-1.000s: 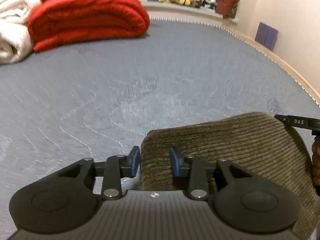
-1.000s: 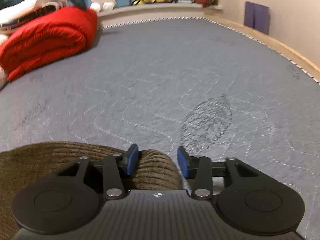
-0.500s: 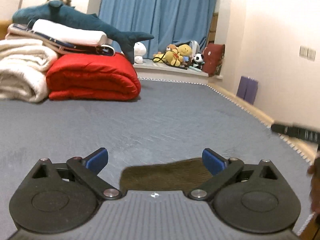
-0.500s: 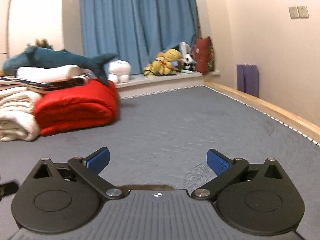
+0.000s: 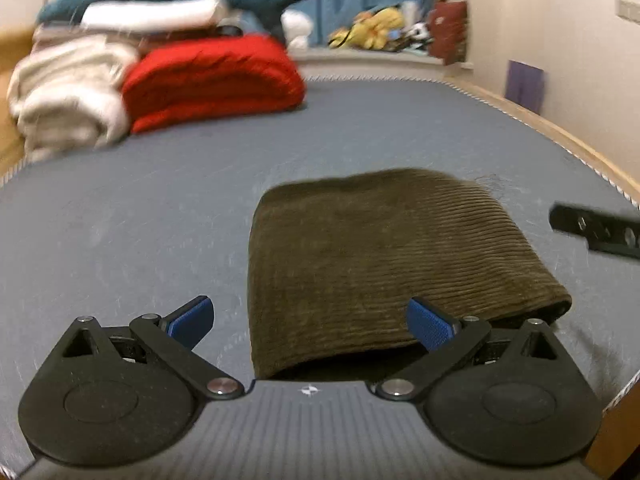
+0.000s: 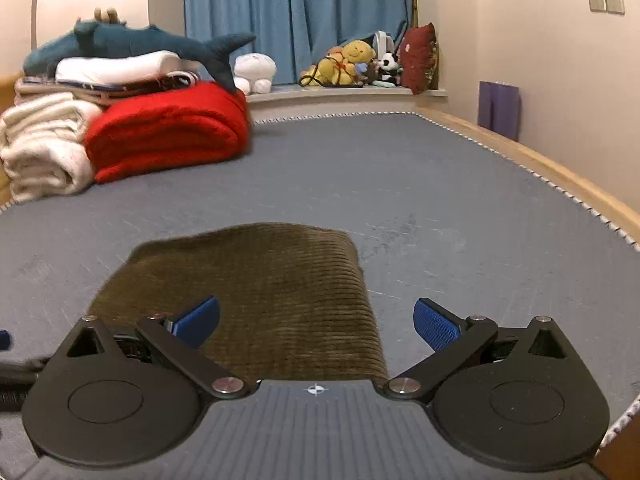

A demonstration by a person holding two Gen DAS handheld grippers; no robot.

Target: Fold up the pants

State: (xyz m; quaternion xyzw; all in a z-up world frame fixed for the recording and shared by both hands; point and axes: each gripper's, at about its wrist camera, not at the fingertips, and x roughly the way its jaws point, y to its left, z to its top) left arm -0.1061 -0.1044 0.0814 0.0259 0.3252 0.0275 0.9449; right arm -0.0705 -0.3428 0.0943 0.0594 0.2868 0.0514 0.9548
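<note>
A grey quilted mattress fills both wrist views, running from the near edge to a far window hung with blue curtains. At far left, a folded red blanket lies on the mattress beside a stack of cream blankets, touching it; a blue plush shark tops the pile. A row of soft toys lines the far window ledge, with a dark red cushion at its right end. A purple object, too small to identify, leans against the right wall.

The olive corduroy pants lie folded into a compact rectangle flat on the near part of the mattress, well apart from the bedding at far left. The left gripper is above the near-left corner of the pants, its blue-padded fingers spread wide and holding nothing; whether the right pad brushes the fabric is hard to tell in the blurred left view. The right gripper is above the near-right edge of the pants, its fingers likewise spread wide and holding nothing, the left pad over the cloth and the right over bare mattress.
</note>
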